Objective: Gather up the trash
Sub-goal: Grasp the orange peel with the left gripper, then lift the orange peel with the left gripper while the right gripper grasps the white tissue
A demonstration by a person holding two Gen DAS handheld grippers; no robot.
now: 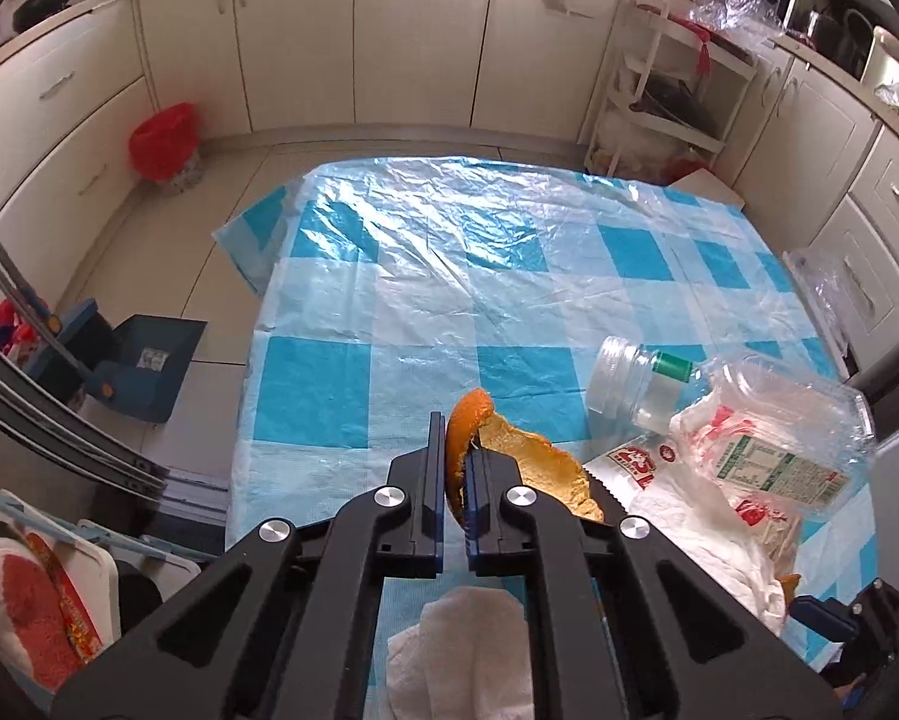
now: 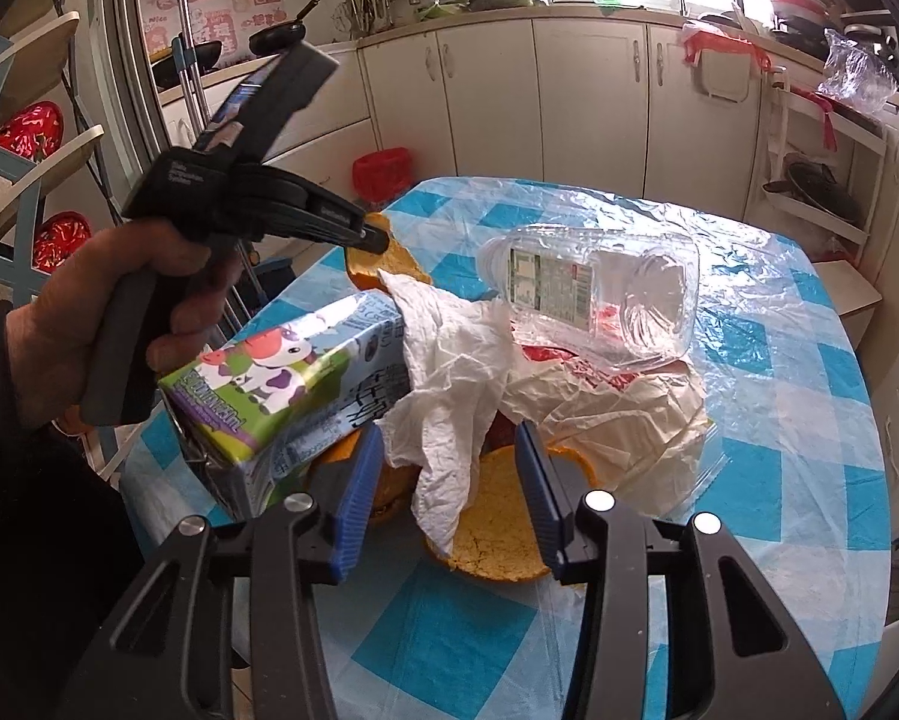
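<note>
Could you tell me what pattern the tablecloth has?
Blue and white checks on the tablecloth, clearest in the left wrist view.

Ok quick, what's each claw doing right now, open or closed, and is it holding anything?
Left claw: closed on the orange peel.
Right claw: open, holding nothing; crumpled white paper hangs between its fingers.
</note>
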